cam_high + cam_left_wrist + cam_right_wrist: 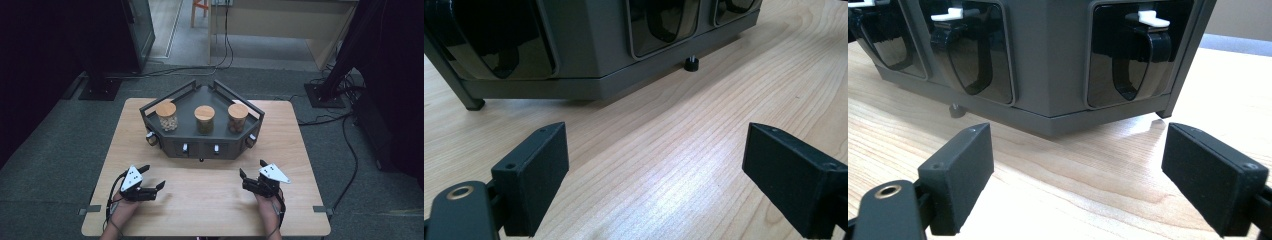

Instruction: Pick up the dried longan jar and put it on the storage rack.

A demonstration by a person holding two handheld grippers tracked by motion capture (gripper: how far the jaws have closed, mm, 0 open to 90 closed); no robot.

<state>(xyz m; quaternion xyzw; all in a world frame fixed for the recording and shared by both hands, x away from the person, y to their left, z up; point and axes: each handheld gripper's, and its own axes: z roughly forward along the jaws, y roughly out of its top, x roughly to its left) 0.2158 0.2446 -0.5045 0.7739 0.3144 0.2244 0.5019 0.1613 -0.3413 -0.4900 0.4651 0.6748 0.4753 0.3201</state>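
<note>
Two grippers rest on the wooden surface (210,192), near a dark rack (202,145) holding three cork-lidded jars (204,119). The left gripper (153,177) has its jaws wide apart, holding nothing; the right gripper (252,169), likewise spread, faces the rack's front.

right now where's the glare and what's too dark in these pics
High view: dim, room edges black, table lit. Left gripper view: pale glare streak on the wood between the left tool. Right gripper view: glossy dispenser windows reflect light, shadow beneath the rack.
</note>
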